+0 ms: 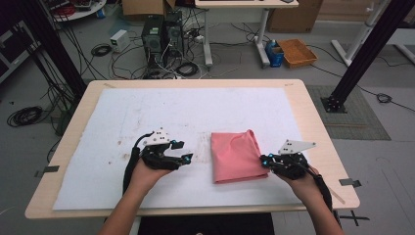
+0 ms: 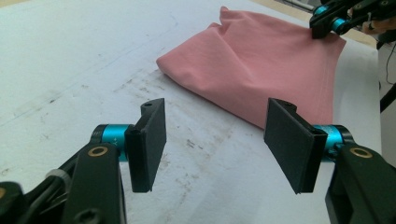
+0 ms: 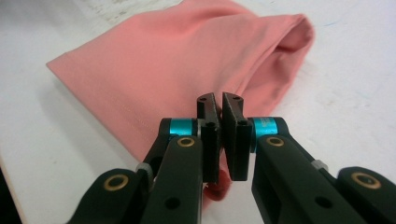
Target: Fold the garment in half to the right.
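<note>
A pink folded cloth (image 1: pixel 236 155) lies right of centre in the high view on the white sheet (image 1: pixel 147 117) covering the table (image 1: pixel 313 122). It is smooth, roughly rectangular, its long axis running from the near edge toward the far side. At lower right, the right gripper (image 1: pixel 265 161) pinches the cloth's near right corner, jaws closed on the fabric. At lower left, the left gripper (image 2: pixel 215 140) rests apart from the cloth, jaws spread wide, forearm angling in from the bottom.

Matt pink cloth (image 1: pixel 237 155), smooth weave
</note>
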